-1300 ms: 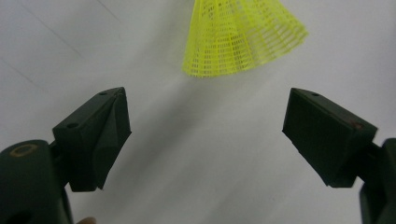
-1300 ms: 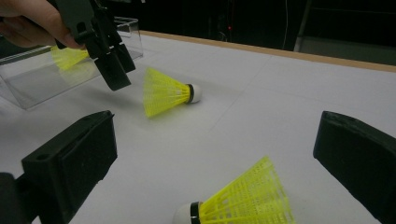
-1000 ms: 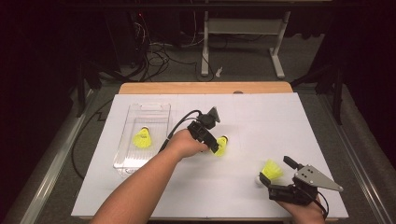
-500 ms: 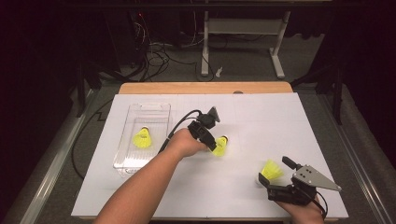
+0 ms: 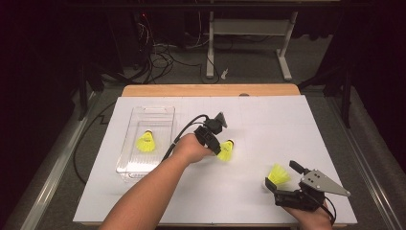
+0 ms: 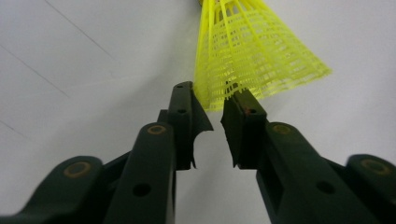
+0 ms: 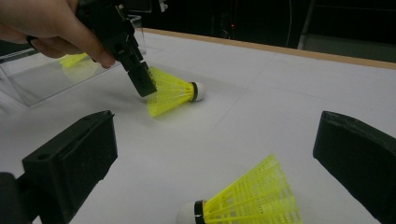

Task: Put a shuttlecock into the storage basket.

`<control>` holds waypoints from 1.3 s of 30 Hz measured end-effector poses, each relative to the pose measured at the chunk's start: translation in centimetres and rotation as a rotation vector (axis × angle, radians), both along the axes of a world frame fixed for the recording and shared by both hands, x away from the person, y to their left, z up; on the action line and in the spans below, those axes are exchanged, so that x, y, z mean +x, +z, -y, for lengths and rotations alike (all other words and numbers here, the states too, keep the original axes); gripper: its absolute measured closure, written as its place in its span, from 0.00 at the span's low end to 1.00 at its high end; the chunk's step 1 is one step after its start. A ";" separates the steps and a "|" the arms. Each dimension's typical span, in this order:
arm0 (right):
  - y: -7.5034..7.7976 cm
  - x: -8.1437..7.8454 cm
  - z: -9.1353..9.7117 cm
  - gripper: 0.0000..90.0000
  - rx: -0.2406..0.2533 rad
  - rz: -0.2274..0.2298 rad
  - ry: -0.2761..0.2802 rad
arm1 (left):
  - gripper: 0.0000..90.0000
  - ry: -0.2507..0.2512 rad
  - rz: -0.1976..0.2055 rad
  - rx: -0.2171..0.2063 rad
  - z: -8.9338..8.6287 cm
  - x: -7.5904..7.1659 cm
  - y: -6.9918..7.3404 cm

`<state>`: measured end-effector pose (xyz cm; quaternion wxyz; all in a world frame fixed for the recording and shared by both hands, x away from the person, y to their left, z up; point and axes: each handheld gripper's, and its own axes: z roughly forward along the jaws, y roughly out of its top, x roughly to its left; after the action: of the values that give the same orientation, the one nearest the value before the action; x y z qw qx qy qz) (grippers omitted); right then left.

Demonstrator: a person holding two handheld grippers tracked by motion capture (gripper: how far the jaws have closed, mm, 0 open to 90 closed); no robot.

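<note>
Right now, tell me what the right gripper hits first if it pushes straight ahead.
Probably the near shuttlecock: it lies on the table just ahead of the right gripper, between its wide-open jaws, cork toward the left jaw.

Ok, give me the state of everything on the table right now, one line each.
Clear bin: upright, open-topped.
Shuttlecock in bin: lying inside.
Middle shuttlecock: on its side, skirt edge at the left tool's tips.
Near shuttlecock: on its side, untouched.
Left tool: jaws narrowly open at the skirt.
Right tool: open wide.

Left gripper point(image 5: 221, 149) little changed — same spot at middle shuttlecock point(image 5: 225, 150). Right gripper point(image 5: 279, 186) has drawn back toward table edge — near shuttlecock point(image 5: 277, 174) now farther ahead of it.
</note>
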<state>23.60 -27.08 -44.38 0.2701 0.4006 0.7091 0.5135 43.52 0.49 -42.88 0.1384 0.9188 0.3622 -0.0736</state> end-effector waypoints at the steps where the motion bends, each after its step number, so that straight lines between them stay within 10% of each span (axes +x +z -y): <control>1: 0.0 0.0 0.0 0.00 -0.001 -0.001 0.001 | 0.85 0.001 0.005 0.001 0.0 0.0 0.0; 39: 0.1 -0.1 0.1 0.01 0.000 0.005 -0.003 | 1.00 -0.052 0.045 -0.059 -0.9 -1.5 2.5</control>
<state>23.51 -27.23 -44.24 0.2727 0.4005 0.7077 0.5143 41.99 1.44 -40.42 0.1716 0.9248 0.3328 -0.0672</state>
